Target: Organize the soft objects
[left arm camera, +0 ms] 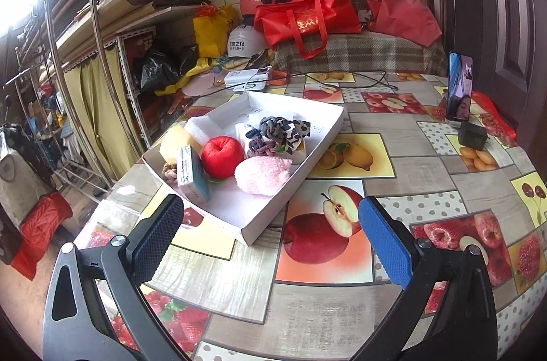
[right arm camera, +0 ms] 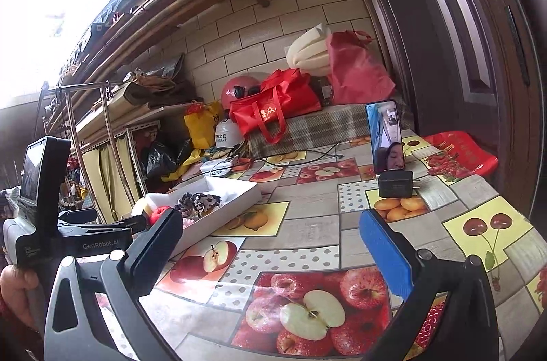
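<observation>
Look to your left in the right wrist view: the left gripper's handheld body [right arm camera: 68,241] reads "GenRobot.AI" in pale letters. The red tote bag [left arm camera: 304,15] carries gold characters, too blurred to read. The white helmet [left arm camera: 242,43] has dark print, also unreadable.

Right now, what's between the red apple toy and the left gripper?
In the left wrist view, a small box stands just before the red apple toy, then white tray floor and rim, before the left gripper.

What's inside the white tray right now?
The white tray holds a red plush apple, pink fluffy ball, braided scrunchies, yellow sponge, white foam and small box. Whatever lies beneath them is hidden.
</observation>
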Demonstrator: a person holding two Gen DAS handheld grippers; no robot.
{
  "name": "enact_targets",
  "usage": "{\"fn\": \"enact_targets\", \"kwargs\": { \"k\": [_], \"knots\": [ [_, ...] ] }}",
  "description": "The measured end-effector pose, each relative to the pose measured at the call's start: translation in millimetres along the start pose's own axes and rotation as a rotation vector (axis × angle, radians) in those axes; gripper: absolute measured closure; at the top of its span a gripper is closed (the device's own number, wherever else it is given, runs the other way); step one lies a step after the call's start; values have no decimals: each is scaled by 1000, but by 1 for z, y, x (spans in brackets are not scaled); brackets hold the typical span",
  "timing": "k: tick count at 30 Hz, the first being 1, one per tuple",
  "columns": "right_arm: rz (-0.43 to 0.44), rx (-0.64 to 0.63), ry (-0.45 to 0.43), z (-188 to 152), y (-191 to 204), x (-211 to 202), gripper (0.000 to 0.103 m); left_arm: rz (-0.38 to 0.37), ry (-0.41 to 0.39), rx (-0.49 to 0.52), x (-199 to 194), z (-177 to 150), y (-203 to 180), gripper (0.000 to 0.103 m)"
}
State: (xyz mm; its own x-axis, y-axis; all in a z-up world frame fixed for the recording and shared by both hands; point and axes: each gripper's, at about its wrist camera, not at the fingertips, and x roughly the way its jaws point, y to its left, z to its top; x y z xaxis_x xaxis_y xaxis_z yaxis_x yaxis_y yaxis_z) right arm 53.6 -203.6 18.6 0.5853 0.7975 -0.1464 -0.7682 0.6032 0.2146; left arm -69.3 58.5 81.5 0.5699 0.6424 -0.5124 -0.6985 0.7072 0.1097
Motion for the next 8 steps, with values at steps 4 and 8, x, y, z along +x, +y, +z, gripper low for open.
{"fn": "enact_targets", "kwargs": {
  "k": [4, 8],
  "knots": [
    [8, 4, 10, -1, -2, 1, 0, -5, 2, -2, 0, 0, 1, 0],
    [9, 5, 13, -1, -3, 1, 0, -10, 3, -5, 1, 0, 0, 0]
  ]
}}
